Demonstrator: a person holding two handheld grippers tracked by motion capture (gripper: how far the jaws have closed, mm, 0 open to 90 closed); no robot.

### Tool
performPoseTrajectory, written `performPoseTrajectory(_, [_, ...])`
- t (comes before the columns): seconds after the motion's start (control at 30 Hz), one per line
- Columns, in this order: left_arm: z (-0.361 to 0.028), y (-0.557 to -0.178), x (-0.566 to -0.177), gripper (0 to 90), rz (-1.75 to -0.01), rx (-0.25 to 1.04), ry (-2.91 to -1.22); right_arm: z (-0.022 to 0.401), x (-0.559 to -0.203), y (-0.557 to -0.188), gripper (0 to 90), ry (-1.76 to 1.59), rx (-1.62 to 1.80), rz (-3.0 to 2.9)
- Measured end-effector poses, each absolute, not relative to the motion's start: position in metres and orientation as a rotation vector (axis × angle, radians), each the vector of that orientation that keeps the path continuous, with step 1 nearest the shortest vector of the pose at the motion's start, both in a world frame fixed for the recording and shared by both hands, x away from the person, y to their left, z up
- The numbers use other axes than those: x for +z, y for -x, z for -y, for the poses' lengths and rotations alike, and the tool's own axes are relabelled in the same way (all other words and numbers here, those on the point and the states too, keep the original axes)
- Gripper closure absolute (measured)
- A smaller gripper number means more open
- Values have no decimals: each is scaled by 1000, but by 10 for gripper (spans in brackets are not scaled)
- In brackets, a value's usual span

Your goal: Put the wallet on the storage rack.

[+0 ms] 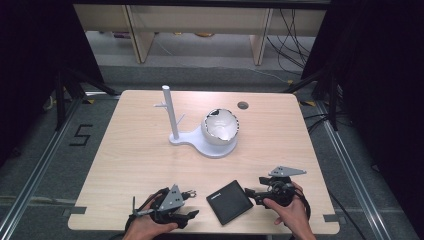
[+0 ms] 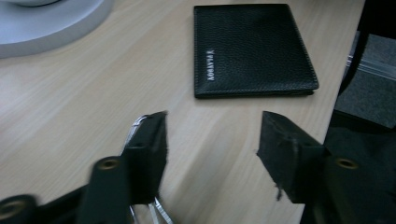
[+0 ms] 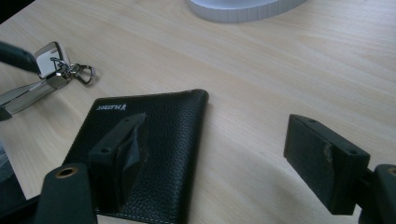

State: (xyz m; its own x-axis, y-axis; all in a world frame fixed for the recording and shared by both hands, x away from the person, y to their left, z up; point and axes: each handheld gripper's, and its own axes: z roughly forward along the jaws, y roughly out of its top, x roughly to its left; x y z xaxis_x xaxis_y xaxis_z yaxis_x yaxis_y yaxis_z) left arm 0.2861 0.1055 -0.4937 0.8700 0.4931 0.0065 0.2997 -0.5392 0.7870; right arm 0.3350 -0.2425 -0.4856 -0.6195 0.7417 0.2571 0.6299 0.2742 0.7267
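Both tongs stand released: the left gripper (image 1: 192, 214), at the lower left of the high view, holds nothing, and a metal key clip (image 3: 56, 65) lies by it. One jaw of the right gripper (image 1: 248, 192) hangs over the black wallet (image 1: 229, 201), which lies flat at the lower centre of the table (image 1: 125, 150). Judged step: approach to grasp. Next, the right jaws must straddle one wallet edge and close.

Pale wood table (image 1: 140, 150); grey carpet floor (image 1: 45, 165); dark curtains (image 1: 30, 50)
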Motion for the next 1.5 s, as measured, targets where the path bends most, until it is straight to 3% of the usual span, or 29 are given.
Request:
performPoseTrajectory(0.07, [-98, -284, -495, 543, -561, 272, -2185, 240, -485, -334, 232, -1331, 1265, -2406])
performPoseTrajectory(0.1, [-91, -284, -496, 626, -531, 262, -2192, 238, -486, -335, 239, -1310, 1270, -2413])
performPoseTrajectory(0.23, [-75, -284, -499, 732, -465, 240, -2229, 231, -488, -334, 252, -1321, 1292, -2448])
performPoseTrajectory(0.43, [-59, -288, -504, 811, -434, 224, -2272, 224, -492, -336, 284, -1291, 1286, -2495])
performPoseTrajectory(1.07, [-44, -293, -510, 860, -444, 180, -2320, 215, -505, -340, 407, -1436, 1261, -2568])
performPoseTrajectory(1.5, [-44, -293, -510, 866, -446, 184, -2336, 225, -514, -347, 502, -1621, 1484, -2549])
